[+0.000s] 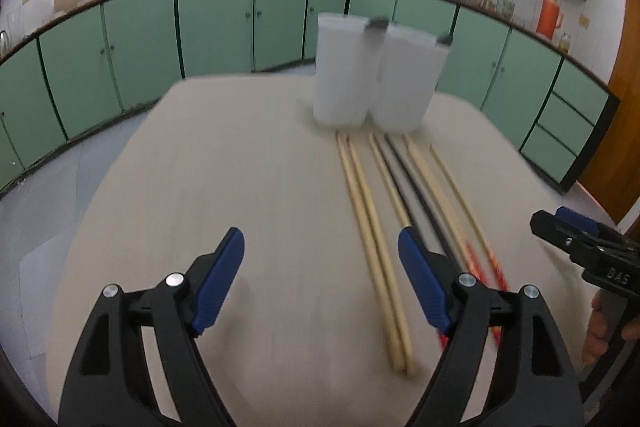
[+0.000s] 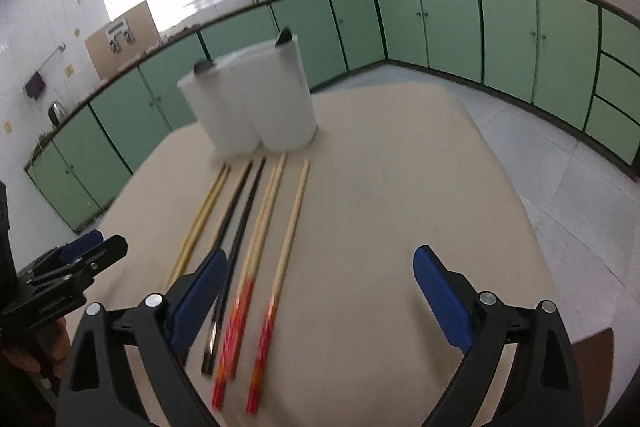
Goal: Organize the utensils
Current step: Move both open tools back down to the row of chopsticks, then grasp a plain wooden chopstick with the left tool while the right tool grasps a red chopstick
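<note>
Several chopsticks lie side by side on a beige table: a plain wooden pair, a black pair and red-ended wooden ones. In the right wrist view they show as the plain pair, the black pair and red-ended sticks. Two white holders stand side by side at their far ends. My left gripper is open and empty, left of the sticks. My right gripper is open and empty, its left finger over the black pair.
Green cabinets with a countertop ring the room behind the table. The table's right part is bare. The right gripper shows at the right edge of the left wrist view; the left gripper shows at the left edge of the right wrist view.
</note>
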A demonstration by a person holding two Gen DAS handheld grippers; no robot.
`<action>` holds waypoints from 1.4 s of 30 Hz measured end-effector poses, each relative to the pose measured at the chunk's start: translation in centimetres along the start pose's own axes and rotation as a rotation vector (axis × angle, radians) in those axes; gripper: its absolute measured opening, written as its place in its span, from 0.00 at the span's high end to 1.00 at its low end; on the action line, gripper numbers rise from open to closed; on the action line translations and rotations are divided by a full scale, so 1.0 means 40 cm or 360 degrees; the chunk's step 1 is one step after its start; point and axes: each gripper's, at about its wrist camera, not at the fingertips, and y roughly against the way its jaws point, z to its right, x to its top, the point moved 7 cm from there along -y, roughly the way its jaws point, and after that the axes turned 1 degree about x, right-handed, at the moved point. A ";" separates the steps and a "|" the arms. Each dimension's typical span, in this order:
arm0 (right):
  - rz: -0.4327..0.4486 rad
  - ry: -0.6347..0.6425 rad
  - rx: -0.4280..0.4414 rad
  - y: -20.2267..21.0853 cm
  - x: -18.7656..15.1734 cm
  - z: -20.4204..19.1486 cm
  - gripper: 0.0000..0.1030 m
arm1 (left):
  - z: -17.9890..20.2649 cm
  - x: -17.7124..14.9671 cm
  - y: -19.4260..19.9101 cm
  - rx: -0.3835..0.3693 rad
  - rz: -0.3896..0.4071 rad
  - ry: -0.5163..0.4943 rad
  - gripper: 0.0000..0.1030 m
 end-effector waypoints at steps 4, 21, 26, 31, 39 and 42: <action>-0.0063 -0.0014 0.0002 0.007 -0.048 -0.005 0.19 | 0.001 -0.066 -0.010 0.0013 -0.0080 -0.0035 0.25; -0.0101 0.0101 0.0012 0.052 -0.090 -0.044 0.30 | 0.039 -0.112 -0.042 0.0038 -0.0236 -0.0127 0.34; -0.0157 0.0138 0.0046 0.046 -0.112 -0.059 0.40 | 0.031 -0.114 -0.032 0.0095 -0.0236 -0.0178 0.56; -0.0221 0.0180 0.0072 0.040 -0.139 -0.072 0.56 | 0.016 -0.115 -0.021 0.0097 -0.0228 -0.0162 0.85; -0.0256 0.0278 0.0057 0.029 -0.161 -0.091 0.73 | -0.039 -0.108 -0.021 0.0198 -0.0211 -0.0051 0.94; -0.0264 0.0293 0.0071 0.028 -0.166 -0.099 0.82 | -0.056 -0.101 -0.024 0.0231 -0.0210 -0.0001 0.94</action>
